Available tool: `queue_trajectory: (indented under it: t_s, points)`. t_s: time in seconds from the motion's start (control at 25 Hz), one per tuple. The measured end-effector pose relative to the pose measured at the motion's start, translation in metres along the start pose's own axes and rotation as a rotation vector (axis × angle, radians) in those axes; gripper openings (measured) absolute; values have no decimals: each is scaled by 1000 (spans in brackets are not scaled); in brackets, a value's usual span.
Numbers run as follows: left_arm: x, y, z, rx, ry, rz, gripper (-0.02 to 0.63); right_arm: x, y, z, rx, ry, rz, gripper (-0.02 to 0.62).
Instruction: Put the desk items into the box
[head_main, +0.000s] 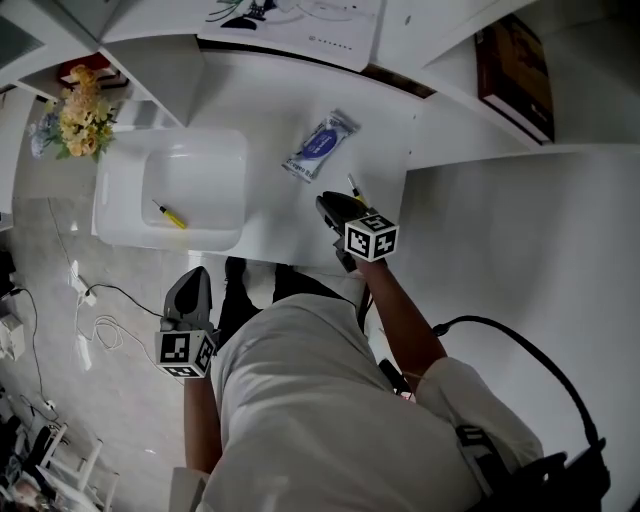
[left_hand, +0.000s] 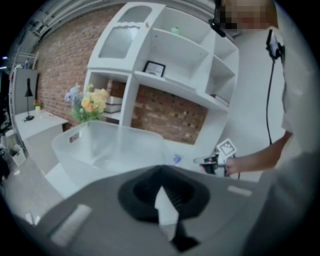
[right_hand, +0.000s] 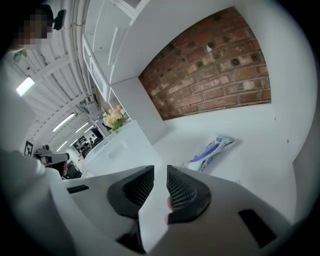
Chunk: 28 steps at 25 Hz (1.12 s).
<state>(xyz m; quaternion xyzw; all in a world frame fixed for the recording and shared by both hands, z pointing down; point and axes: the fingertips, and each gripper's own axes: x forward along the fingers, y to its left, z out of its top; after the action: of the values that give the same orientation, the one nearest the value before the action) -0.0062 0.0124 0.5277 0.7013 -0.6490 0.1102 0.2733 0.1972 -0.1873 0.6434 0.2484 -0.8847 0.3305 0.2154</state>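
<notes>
- the white box (head_main: 120, 190) stands on the white desk (head_main: 300, 220), at about 10 o'clock from the middle of the head view.
- a yellow pen (head_main: 168, 214) lies on the box's floor, towards its 6 o'clock wall.
- a blue-and-white packet (head_main: 320, 146) lies flat on the desk at 3 o'clock of the box, apart from it.
- a thin pen-like item (head_main: 354, 186) lies on the desk at 5 o'clock of the packet.
- the right gripper (head_main: 330, 203) is over the desk, its tips just beside that thin item and at 6 o'clock of the packet. its fingers (right_hand: 182, 187) stand a little apart, with only bare desk showing through the gap; it holds nothing.
- the left gripper (head_main: 195, 272) is off the desk edge, over the floor, at 6 o'clock of the box and pointing towards it. its fingers (left_hand: 135, 192) meet at the tips with nothing between them.
- a bunch of yellow flowers (head_main: 80, 115) stands at 11 o'clock of the box.
- a dark book (head_main: 515, 75) lies on a shelf (head_main: 450, 90) at 2 o'clock of the packet.
</notes>
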Motion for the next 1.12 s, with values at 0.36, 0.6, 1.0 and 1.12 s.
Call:
queue_trajectory:
  t_s: [0.36, 0.6, 1.0, 1.12]
  points:
    - [-10, -1, -20, -61, 28, 96, 2, 54, -57, -24, 40, 121, -39, 103]
    - [-16, 6, -29, -97, 40, 146, 3, 85, -93, -38, 55, 181, -106, 150]
    - [-30, 22, -43, -151, 51, 224, 3, 123, -108, -49, 86, 238, -167, 198]
    - [-32, 25, -46, -155, 57, 231, 2, 129, -112, -50, 84, 240, -201, 168]
